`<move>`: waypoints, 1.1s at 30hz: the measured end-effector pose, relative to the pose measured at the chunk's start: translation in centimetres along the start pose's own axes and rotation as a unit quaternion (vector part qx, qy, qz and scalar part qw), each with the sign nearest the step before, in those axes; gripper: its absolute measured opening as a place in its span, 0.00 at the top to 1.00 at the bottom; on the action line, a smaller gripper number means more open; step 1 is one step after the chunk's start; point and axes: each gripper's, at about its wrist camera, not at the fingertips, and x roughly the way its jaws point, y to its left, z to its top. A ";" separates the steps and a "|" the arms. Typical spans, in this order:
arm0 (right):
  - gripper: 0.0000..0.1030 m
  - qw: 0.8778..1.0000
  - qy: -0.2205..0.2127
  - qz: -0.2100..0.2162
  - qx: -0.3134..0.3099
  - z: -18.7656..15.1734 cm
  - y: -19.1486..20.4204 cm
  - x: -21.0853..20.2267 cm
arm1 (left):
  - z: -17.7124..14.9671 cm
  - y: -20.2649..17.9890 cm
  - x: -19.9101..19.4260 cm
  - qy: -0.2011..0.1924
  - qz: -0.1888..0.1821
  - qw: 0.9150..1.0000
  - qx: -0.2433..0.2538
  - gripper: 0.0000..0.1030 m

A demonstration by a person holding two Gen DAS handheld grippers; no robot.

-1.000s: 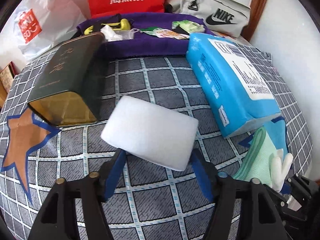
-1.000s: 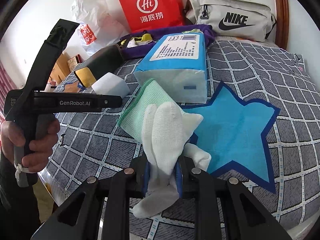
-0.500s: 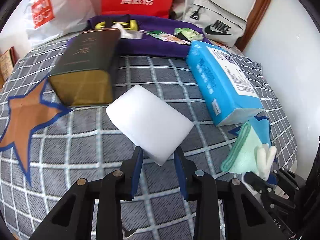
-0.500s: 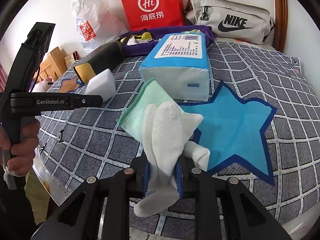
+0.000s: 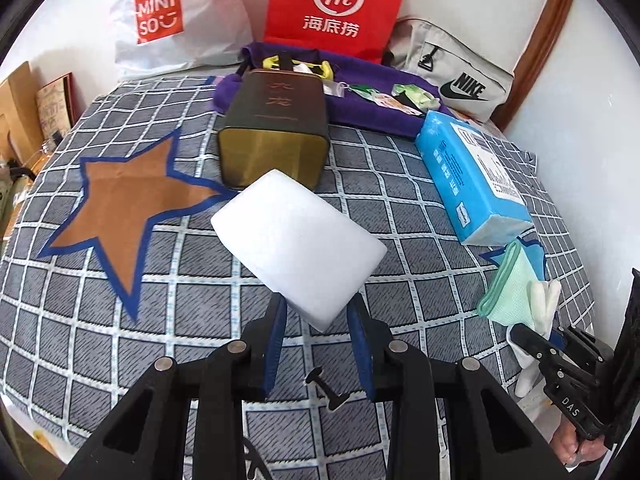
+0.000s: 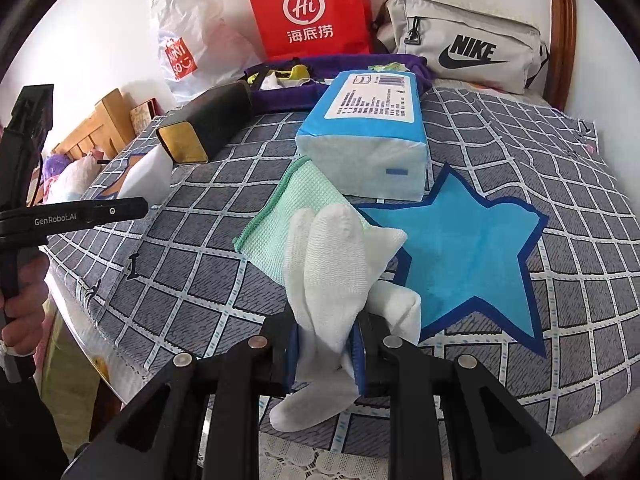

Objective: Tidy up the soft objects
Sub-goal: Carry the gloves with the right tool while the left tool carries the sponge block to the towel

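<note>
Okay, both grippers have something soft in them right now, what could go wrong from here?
1. The left hand-held gripper pinches only a corner of the white rectangular foam sponge; most of it juts out past the pads, so it might twist or slip out.
2. The right hand-held gripper holds the white knit fabric glove by a bunched middle, with loose ends hanging. These may drag the folded green mesh cloth lying just beyond it.
</note>
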 end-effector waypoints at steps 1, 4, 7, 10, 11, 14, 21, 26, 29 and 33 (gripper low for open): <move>0.79 1.000 0.001 0.001 0.002 0.2 0.0 -0.2 | 0.0 0.0 -0.2 -0.002 0.000 1.000 -0.001 0.71; 0.79 1.000 -0.001 0.011 0.009 0.8 0.0 -0.9 | 0.2 0.3 -1.1 -0.008 -0.002 1.000 -0.009 0.71; 0.79 1.000 -0.007 0.015 0.009 1.8 0.2 -1.7 | 0.6 0.4 -1.8 -0.012 -0.004 1.000 -0.019 0.71; 0.79 1.000 -0.010 0.010 0.001 2.7 0.4 -2.3 | 1.4 0.0 -2.5 -0.021 0.001 1.000 -0.022 0.71; 0.79 1.000 -0.009 0.009 -0.001 3.1 0.4 -2.4 | 1.5 -0.2 -2.8 -0.025 0.004 1.000 -0.019 0.71; 0.79 1.000 -0.009 0.009 -0.004 4.1 0.6 -2.6 | 2.1 -0.5 -3.5 -0.034 0.006 0.999 -0.011 0.71; 0.79 0.999 -0.025 0.019 -0.017 6.5 1.6 -3.7 | 4.0 -0.2 -4.5 -0.043 0.004 0.999 -0.027 0.71; 0.79 0.999 -0.037 0.020 -0.029 8.7 2.0 -4.2 | 5.9 -0.5 -5.2 -0.054 0.002 0.998 -0.028 0.71; 0.79 0.998 -0.045 0.020 -0.033 10.2 2.1 -4.3 | 7.1 -0.7 -5.3 -0.058 0.004 0.998 -0.028 0.71; 0.79 0.998 -0.050 0.016 -0.033 11.9 1.8 -4.1 | 8.9 -0.9 -5.0 -0.062 0.002 0.998 -0.023 0.71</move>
